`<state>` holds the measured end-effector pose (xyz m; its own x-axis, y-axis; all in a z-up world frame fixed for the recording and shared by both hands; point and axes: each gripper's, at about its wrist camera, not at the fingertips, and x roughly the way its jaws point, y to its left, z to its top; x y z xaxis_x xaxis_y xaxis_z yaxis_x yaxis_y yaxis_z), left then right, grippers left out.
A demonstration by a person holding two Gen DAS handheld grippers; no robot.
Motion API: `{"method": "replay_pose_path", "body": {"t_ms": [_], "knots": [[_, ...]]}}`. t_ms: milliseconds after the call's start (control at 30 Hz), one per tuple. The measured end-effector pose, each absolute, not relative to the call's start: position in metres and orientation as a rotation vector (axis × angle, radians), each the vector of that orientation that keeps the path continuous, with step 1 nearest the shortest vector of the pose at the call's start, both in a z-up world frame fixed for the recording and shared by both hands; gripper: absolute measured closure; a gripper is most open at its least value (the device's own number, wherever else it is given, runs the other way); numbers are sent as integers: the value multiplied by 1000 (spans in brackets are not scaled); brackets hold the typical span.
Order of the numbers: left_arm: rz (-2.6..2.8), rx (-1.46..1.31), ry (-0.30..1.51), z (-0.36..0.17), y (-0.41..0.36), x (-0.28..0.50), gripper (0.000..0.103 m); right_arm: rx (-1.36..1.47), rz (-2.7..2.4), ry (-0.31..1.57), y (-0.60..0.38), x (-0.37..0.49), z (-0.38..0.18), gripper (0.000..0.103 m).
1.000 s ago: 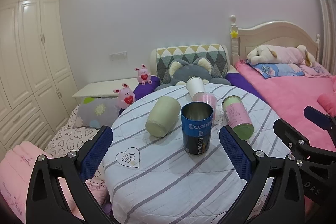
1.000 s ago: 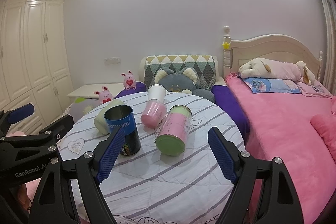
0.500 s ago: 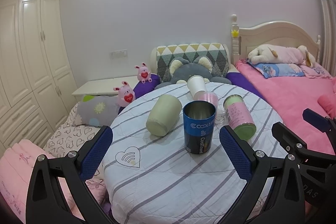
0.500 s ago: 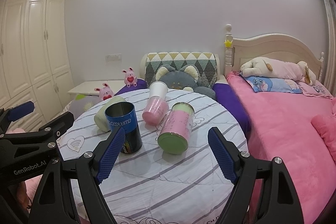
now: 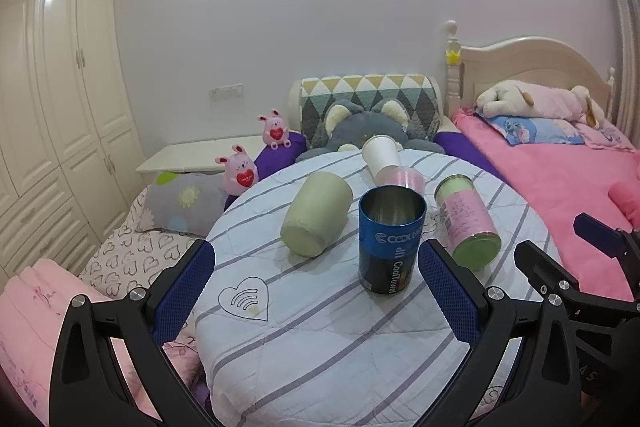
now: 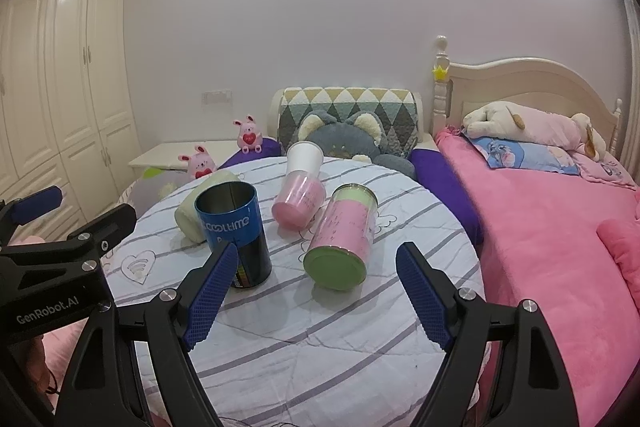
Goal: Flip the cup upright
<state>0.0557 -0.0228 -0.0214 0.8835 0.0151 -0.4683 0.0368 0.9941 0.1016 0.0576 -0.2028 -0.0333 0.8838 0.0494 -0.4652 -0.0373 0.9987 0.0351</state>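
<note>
Cups point(image 6: 339, 242) toppled; both grippers level, jaws wide.

White wall point(image 5: 320, 7), cream wardrobe point(image 5: 60, 87), pink bed point(image 6: 540, 207), striped round table point(image 5: 320, 347).

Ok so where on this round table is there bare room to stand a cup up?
The near half of the table is bare, between the blue tin and the front edge. The heart print marks another free patch at the left. The middle and far side are crowded: green cup, pink cup, white cup, pink canister.
</note>
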Motion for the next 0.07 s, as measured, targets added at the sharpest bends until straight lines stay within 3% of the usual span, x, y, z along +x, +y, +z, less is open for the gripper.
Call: {"method": "replay_pose_path", "body": {"t_ms": [67], "knots": [[-14, 105, 491, -22, -21, 58, 0, 21, 46, 490, -201, 60, -35, 20]]}}
